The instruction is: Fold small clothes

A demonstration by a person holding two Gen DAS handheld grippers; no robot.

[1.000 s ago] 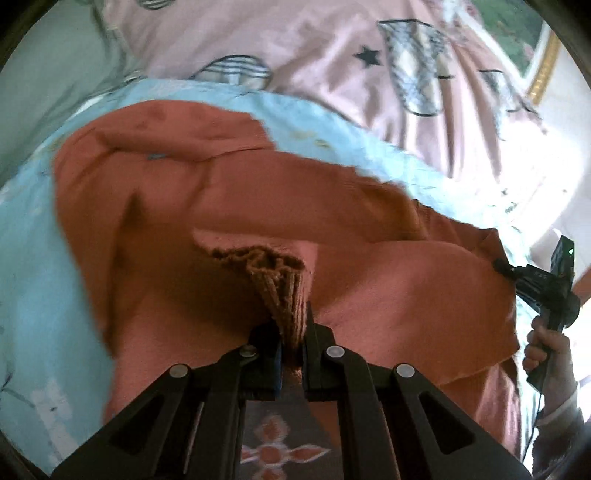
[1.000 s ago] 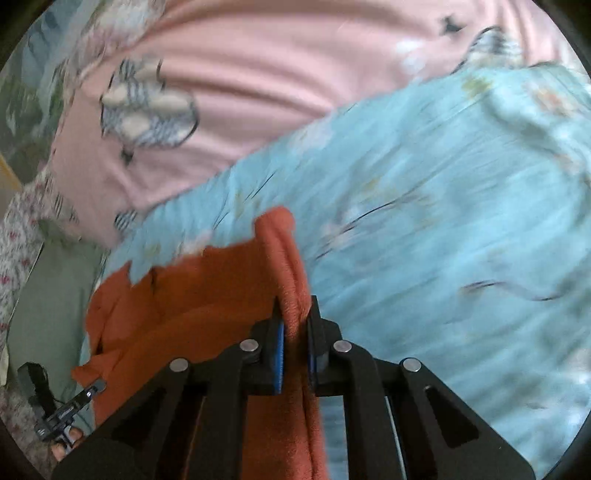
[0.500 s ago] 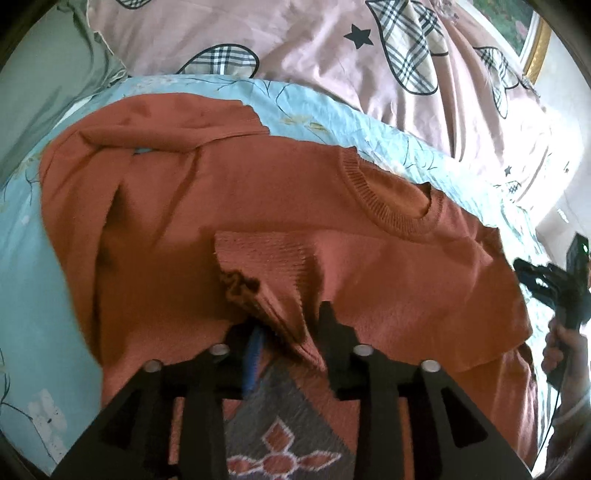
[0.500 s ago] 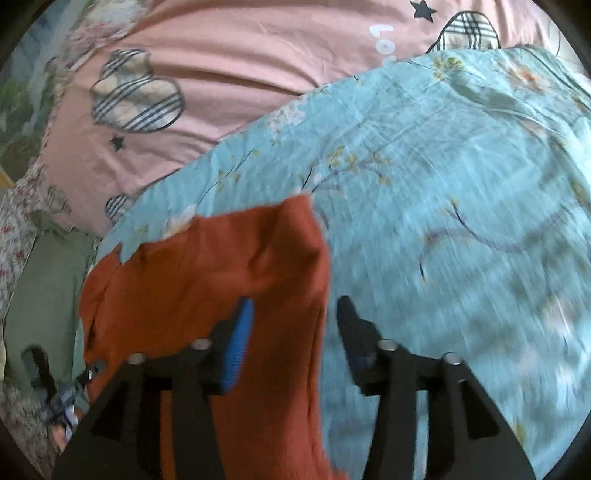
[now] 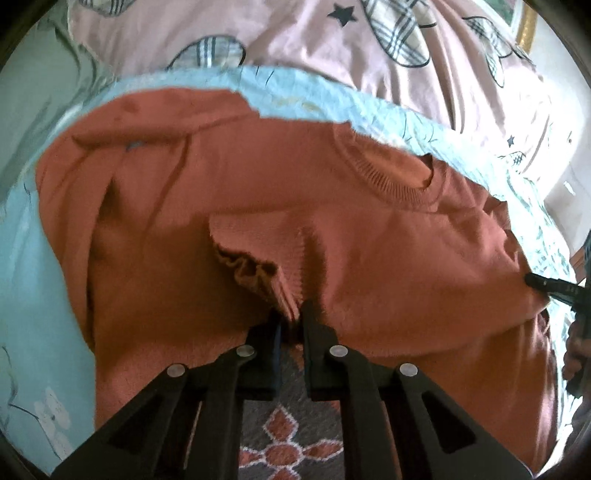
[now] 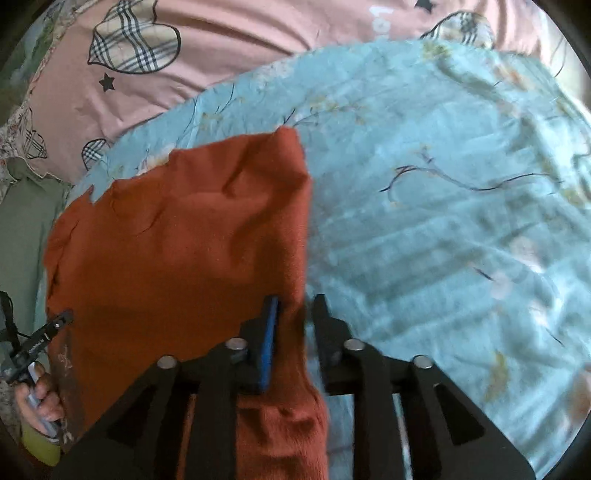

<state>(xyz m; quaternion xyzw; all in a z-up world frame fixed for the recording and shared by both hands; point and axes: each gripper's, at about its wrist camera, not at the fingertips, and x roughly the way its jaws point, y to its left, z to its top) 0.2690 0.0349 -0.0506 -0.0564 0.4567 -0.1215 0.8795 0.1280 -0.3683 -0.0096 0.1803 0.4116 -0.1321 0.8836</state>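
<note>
My left gripper (image 5: 291, 325): jaws clamped on the ribbed cuff (image 5: 258, 275) of the rust sweater (image 5: 369, 258), body spreading toward 12 o'clock | my right gripper (image 6: 295, 314): jaws slightly apart, sweater edge (image 6: 295, 266) between them | blue floral sheet (image 6: 443, 221) underneath, at 3 o'clock.

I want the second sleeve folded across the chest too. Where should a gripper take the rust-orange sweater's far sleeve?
Probably at the sleeve's free end, which lies flat along the sweater's top edge on the blue sheet. Come from the pillow side, jaws across the edge, so one finger slides under it.
</note>
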